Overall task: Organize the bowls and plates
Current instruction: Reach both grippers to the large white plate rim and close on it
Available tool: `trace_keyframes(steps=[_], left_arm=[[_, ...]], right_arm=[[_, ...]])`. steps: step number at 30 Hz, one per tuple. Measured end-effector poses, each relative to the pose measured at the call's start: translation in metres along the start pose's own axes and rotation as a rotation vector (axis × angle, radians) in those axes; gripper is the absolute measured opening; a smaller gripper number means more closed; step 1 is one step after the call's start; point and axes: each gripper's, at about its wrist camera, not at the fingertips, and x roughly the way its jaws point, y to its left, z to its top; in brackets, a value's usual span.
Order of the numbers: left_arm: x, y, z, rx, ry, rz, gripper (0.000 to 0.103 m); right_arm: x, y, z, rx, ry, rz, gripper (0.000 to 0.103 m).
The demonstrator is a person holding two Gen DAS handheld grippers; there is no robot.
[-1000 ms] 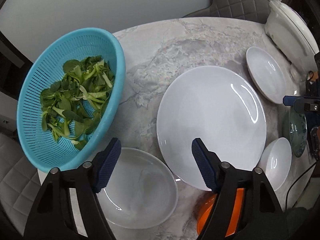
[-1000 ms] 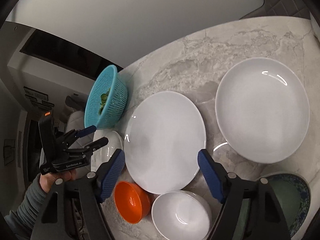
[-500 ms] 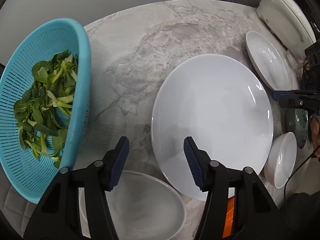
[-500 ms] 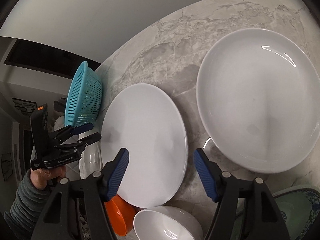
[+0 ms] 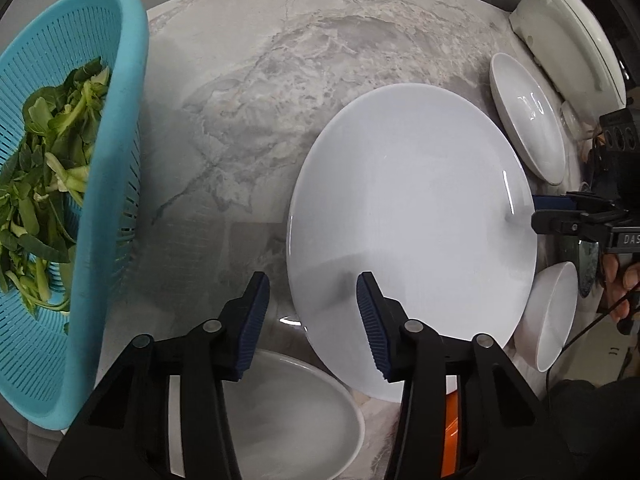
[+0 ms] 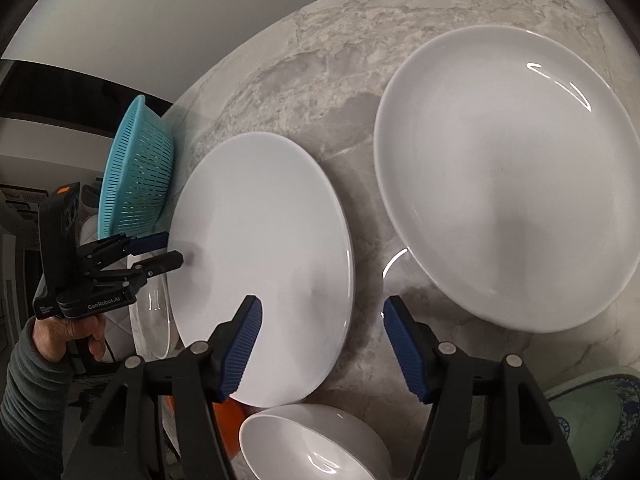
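Grey-veined marble, polished and matt, makes up the round table (image 5: 248,92). At its centre in the left wrist view lies a large flat white plate (image 5: 412,232), smooth and glossy, with a thin rim. A deeper white plate (image 6: 504,176) with a raised rim sits at 2 o'clock of it in the right wrist view, close but apart. A small white bowl (image 6: 316,444) with thick glazed walls stands at 6 o'clock of the flat plate, an orange bowl (image 6: 228,420) just beside it and partly hidden under the plate's edge. A shallow white dish (image 5: 288,412) lies at 7 o'clock of the flat plate in the left wrist view. A green dish with a blue patterned rim (image 6: 596,420) shows at the lower right corner.

A turquoise plastic colander (image 5: 116,184) with slotted walls holds leafy greens (image 5: 44,184) at 9 o'clock.

The left tool (image 5: 312,324), black with ribbed blue pads, straddles the flat plate's 7 o'clock rim; its jaws are closing and the pads do not yet press on the plate. The right tool (image 6: 320,348) straddles the same plate's opposite rim, jaws also closing, still clear of it. The left tool's body reads "GenRobot.AI"; the right one shows "DAS", cut off.
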Motion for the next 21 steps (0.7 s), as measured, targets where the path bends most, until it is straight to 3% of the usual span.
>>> trace_keyframes(steps=[4,9,16,21], left_arm=[[0.010,-0.006,-0.002,0.019,0.034,-0.016,0.034],[0.013,-0.010,0.003,-0.005,0.032,-0.028,0.031],[0.007,-0.002,-0.006,-0.017,0.026,-0.026,0.032],[0.005,0.002,-0.009,-0.010,0.020,-0.027,0.031]], right_arm=[[0.010,-0.003,0.001,0.034,0.042,-0.057,0.053],[0.012,0.002,0.009,0.048,0.027,-0.085,0.052],[0.021,0.015,0.009,-0.029,0.007,-0.064,0.045],[0.020,0.014,0.010,-0.009,0.031,-0.070,0.043]])
